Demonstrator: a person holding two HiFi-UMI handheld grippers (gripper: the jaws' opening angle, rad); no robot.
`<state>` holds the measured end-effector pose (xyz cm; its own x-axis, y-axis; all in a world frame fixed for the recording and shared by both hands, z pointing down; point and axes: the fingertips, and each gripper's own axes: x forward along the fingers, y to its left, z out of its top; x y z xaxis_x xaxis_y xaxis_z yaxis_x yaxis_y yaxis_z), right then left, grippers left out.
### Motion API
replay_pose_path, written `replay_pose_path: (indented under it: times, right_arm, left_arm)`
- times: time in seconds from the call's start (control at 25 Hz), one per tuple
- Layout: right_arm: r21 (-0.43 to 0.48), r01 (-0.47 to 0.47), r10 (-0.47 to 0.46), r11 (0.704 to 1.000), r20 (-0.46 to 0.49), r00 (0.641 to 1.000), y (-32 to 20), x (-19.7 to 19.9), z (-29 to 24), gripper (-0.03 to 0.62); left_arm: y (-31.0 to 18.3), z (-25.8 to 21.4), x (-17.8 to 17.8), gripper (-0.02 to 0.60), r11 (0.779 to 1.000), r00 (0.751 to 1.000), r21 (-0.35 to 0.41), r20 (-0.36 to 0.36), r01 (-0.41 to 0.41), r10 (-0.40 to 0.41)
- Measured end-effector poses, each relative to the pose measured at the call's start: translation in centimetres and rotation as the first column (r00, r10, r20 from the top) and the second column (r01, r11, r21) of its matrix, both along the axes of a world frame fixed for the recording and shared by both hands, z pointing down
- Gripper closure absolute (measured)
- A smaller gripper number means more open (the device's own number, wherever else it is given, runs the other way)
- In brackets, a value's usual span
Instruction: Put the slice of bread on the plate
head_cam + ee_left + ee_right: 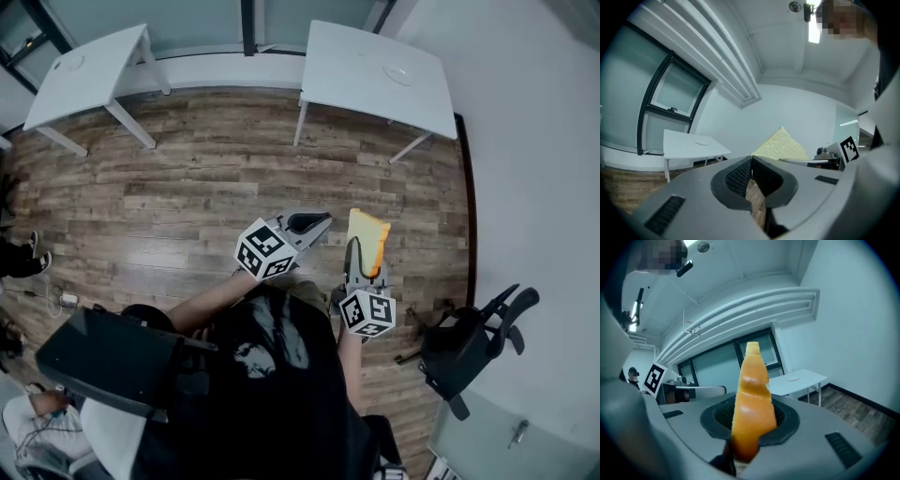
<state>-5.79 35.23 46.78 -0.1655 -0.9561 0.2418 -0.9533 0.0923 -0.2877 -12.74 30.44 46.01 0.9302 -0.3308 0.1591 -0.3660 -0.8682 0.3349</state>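
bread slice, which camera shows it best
The head view: the bread slice shows nearly whole, pale face and orange crust, held in the right gripper. The right gripper view shows only its crust, edge-on; the left gripper view shows just a pale corner.

I'm seeing the slice of bread [367,234] showing a pale yellow face and an orange-brown crust. The right claw [362,255] and left claw [315,223] are showing grey shells with black, fine-meshed pads [786,420]. The marker cube [264,251] is wearing black-and-white squares. The floor [187,178] is running in brown wood-grain planks. The worktop [356,66] and the plate [398,75] on it are looking white.
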Motion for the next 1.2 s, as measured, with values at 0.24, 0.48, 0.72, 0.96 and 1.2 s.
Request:
replay_pose_path:
  times: [0.24,0.48,0.72,0.96,1.2]
  right_arm:
    - [-0.052,-0.022,0.025,0.998,0.062,0.998,-1.4,-0.1,2.1,0.500]
    - [-0.057,-0.003,0.007,0.998,0.064,0.998,-5.1,2.5,2.2,0.500]
    - [-0.047,0.016,-0.012,0.999,0.092,0.996,-9.4,9.0,1.8,0.500]
    - [-0.047,0.058,-0.053,0.997,0.107,0.993,-12.8,14.2,2.3,0.500]
    - [-0.042,0.065,-0.061,0.997,0.100,0.993,-17.7,17.2,2.4,0.500]
  left_arm:
    - [-2.1,1.3,0.0,0.575,0.999,1.000,-0.030,0.004,-0.019,0.019]
    - [-5.7,2.3,2.8,0.575,0.998,1.000,-0.065,0.010,0.002,-0.001]
    - [-9.7,1.6,10.0,0.575,0.999,0.999,-0.033,0.030,-0.023,0.024]
    - [-13.2,1.2,15.5,0.575,1.000,0.998,0.016,0.067,-0.006,0.005]
    - [-18.0,1.8,17.7,0.575,1.000,0.997,0.003,0.077,0.025,-0.025]
